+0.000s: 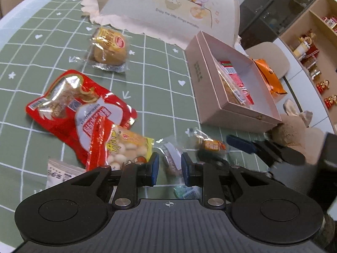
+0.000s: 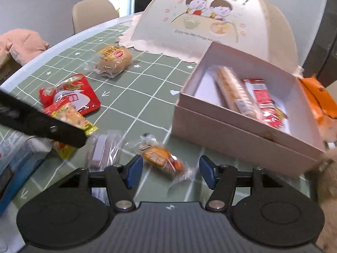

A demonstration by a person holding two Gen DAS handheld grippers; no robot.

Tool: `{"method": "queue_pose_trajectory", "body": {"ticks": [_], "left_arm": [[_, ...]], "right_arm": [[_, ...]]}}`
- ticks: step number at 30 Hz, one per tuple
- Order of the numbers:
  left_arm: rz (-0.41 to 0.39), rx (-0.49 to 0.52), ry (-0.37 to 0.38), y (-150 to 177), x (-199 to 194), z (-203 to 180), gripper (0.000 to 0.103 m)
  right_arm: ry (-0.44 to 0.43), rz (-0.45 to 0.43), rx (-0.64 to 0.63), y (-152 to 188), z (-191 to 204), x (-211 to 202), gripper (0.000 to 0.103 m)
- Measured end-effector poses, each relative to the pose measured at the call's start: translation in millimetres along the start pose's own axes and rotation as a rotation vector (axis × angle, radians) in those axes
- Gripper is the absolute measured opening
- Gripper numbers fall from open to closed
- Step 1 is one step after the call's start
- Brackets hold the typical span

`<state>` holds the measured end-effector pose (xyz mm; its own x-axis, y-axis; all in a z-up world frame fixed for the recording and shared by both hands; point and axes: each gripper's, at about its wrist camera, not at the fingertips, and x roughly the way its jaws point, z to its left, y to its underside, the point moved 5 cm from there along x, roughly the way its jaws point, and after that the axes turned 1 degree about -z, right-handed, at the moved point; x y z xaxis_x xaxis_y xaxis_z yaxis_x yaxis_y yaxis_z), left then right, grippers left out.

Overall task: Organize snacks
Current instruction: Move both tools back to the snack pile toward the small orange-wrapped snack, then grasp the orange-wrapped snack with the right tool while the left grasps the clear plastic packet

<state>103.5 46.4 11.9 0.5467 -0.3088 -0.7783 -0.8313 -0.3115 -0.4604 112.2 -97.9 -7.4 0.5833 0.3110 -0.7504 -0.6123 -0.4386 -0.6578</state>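
A pale pink open box [image 1: 210,97] [image 2: 210,130] holds a long biscuit pack [image 2: 233,90] and a red pack [image 2: 265,103]. My left gripper [image 1: 167,169] is partly open around a clear-wrapped brown bar [image 1: 170,162] [image 2: 103,149], not closed on it. My right gripper [image 2: 171,171] is open around a small orange-labelled snack [image 2: 162,160] [image 1: 210,145] on the mat. The right gripper also shows in the left wrist view [image 1: 242,145]. A wrapped bun [image 1: 109,50] [image 2: 114,60], a red pouch [image 1: 78,107] [image 2: 71,94] and a yellow pack [image 1: 126,147] [image 2: 73,122] lie to the left.
A green grid tablecloth [image 1: 158,97] covers the table. A cream food cover [image 1: 174,6] [image 2: 210,23] stands behind the box. An orange bag [image 1: 271,78] [image 2: 318,99] lies beyond the box. A plush toy [image 1: 294,130] sits at the right. A white pack [image 1: 61,172] lies near left.
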Motion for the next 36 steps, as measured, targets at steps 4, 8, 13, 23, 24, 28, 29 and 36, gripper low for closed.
{"method": "queue_pose_trajectory", "body": {"ticks": [4, 8, 13, 23, 24, 28, 29, 36], "left_arm": [[-0.001, 0.008, -0.027, 0, 2, -1, 0.026], [-0.002, 0.055, -0.026, 0, 14, -13, 0.026], [-0.003, 0.292, -0.031, 15, 32, -52, 0.027], [0.025, 0.561, -0.05, 50, 26, -85, 0.03], [-0.002, 0.554, -0.075, 48, 21, -81, 0.03], [-0.06, 0.412, -0.136, 27, 13, -59, 0.029], [-0.051, 0.352, -0.132, 21, 15, -53, 0.03], [0.015, 0.159, -0.066, 10, 42, -49, 0.033]], "right_arm": [[-0.108, 0.011, 0.081, -2, -2, -7, 0.021], [-0.097, 0.022, 0.111, 20, -4, -30, 0.021], [-0.032, 0.057, 0.176, 52, -23, -54, 0.021], [0.104, 0.045, 0.231, 76, -43, -61, 0.075], [0.128, 0.028, 0.238, 77, -43, -59, 0.078], [0.145, -0.032, 0.309, 84, -46, -57, 0.086], [0.156, -0.047, 0.303, 85, -44, -57, 0.088], [0.189, -0.107, 0.328, 93, -43, -59, 0.098]]}}
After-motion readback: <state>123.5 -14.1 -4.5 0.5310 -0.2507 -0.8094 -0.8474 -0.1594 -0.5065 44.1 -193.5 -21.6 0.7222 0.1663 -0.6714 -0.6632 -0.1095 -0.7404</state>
